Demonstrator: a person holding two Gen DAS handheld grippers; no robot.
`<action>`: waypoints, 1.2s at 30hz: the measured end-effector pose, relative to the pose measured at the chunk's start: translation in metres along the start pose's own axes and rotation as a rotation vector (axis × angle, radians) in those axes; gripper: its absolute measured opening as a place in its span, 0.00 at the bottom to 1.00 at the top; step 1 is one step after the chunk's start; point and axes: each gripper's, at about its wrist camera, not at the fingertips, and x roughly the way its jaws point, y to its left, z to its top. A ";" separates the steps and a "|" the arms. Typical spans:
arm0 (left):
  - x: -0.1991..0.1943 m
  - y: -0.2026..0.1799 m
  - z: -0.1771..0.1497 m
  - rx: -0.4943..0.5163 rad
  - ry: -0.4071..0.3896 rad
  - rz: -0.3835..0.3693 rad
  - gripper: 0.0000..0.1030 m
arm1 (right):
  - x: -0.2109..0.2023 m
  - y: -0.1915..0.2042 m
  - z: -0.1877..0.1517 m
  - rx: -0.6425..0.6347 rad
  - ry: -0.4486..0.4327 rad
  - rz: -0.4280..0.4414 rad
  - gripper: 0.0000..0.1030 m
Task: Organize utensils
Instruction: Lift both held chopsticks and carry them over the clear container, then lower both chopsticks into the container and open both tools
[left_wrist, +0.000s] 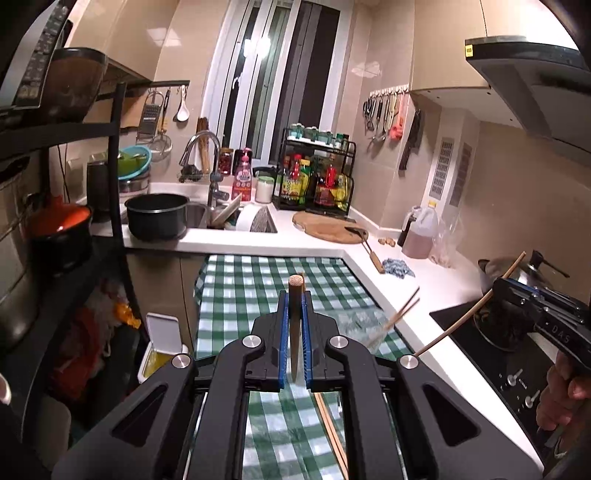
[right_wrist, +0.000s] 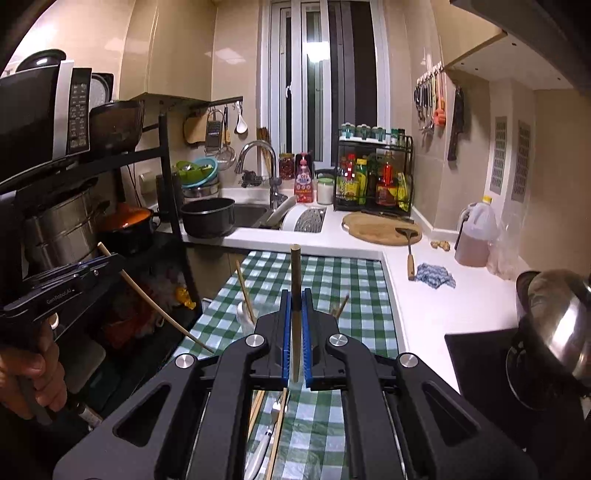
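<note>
My left tongs (left_wrist: 295, 299) are pinched on one chopstick (left_wrist: 295, 295), held between the blue pads so its round butt end pokes up past the tips. My right tongs (right_wrist: 295, 299) are likewise clamped on one chopstick (right_wrist: 295, 273), standing up between the pads. So I hold two chopsticks, one in each tool.

Both tools hang above the green-checked cloth (left_wrist: 258, 280) that covers the bench beside the white counter (left_wrist: 436, 288). From the left camera I see my right tongs (left_wrist: 517, 295) at the right, over the black hob (left_wrist: 480, 343), with its stick slanting across.

On the cloth near its right edge stands a clear glass (left_wrist: 376, 336) with two chopsticks (left_wrist: 404, 308) leaning out of it. In the right view a second glass (right_wrist: 245, 314) near the left edge holds one stick. Below my right tongs lie a fork (right_wrist: 275, 410) and more chopsticks (right_wrist: 279, 435), count unclear.
</note>
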 end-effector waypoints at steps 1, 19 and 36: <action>0.002 0.000 0.005 0.002 -0.008 -0.002 0.06 | 0.000 0.000 0.006 0.000 -0.010 -0.002 0.05; 0.050 -0.017 0.048 -0.057 -0.092 -0.097 0.06 | 0.059 -0.009 0.052 0.015 -0.091 -0.036 0.05; 0.132 -0.025 0.001 -0.016 0.069 -0.099 0.49 | 0.147 -0.011 -0.001 0.028 0.096 -0.047 0.52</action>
